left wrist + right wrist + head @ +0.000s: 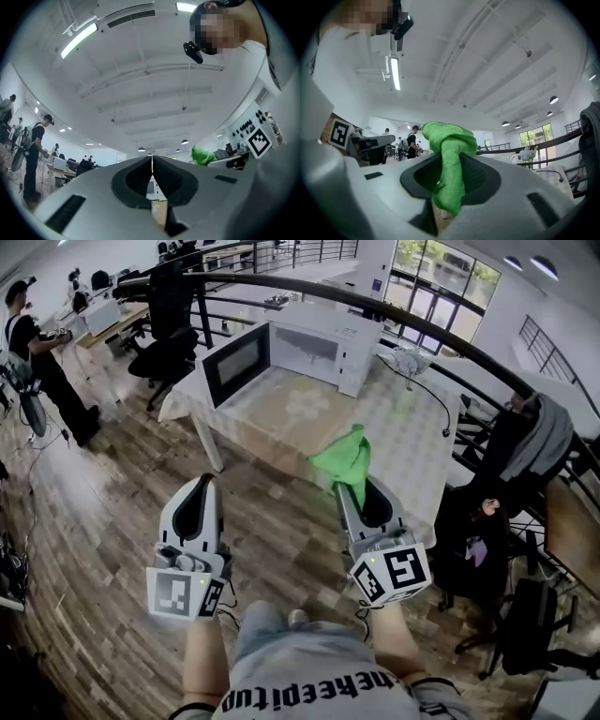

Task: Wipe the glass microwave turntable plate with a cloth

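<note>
I stand back from the worktop [281,432], both tools held low in front of me over the wooden floor [103,521]. My left gripper [204,486] carries nothing. Its fingers [136,180] are pressed together, with only a hairline slit between the dark pads. My right gripper [362,487] is clamped on the green cloth [345,457]. The fingers [480,180] pinch a folded band of it, so a bunched wad stands above the tips and a shorter tail hangs down between the pads. The two grippers are side by side and apart, both pointing towards the worktop.

The worktop has a pale covering, and a white microwave [323,351] sits at its far side. The microwave door [236,362] is swung fully open to the left, showing the bright cavity. In front of the microwave, on the covering, lies a faint round, patterned shape [305,406]. I take it for the glass plate, though it is too blurred to be sure. It is well apart from the cloth and from both grippers. A vase of flowers [410,360] stands at the worktop's right end. A person in dark clothes [37,348] stands far off on the left, and a chair draped with a grey jacket [536,442] is on the right.
</note>
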`<action>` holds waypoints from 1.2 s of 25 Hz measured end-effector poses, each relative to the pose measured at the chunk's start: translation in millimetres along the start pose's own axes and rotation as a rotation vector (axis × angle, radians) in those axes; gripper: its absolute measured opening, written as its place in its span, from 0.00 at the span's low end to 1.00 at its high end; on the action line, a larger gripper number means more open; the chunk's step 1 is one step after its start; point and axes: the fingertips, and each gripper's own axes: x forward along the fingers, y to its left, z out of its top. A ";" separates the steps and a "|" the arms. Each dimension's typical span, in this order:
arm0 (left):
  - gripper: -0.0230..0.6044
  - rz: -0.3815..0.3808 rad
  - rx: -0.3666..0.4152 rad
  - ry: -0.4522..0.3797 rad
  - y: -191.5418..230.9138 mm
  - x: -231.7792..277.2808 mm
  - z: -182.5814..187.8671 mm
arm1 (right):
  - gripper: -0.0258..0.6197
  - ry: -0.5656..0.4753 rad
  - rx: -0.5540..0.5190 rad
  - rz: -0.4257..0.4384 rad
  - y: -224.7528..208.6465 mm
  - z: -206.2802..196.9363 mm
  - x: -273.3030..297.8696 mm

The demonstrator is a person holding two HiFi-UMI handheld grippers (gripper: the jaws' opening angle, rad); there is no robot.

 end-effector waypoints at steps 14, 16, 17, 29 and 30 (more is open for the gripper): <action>0.05 -0.031 -0.046 0.000 102.1 124.8 -58.5 | 0.22 0.022 0.009 -0.062 -40.0 -37.7 150.2; 0.05 -0.047 -0.049 -0.002 122.8 145.2 -64.0 | 0.22 0.022 0.007 -0.082 -42.7 -39.3 176.1; 0.05 -0.057 -0.050 -0.002 132.3 154.5 -67.1 | 0.22 0.022 0.009 -0.092 -43.9 -40.2 188.1; 0.05 -0.204 -0.100 -0.004 210.8 238.4 -100.9 | 0.22 0.056 0.021 -0.232 -46.0 -60.0 281.3; 0.05 -0.213 -0.098 -0.004 213.7 242.0 -103.6 | 0.22 0.060 0.021 -0.237 -46.1 -62.7 286.1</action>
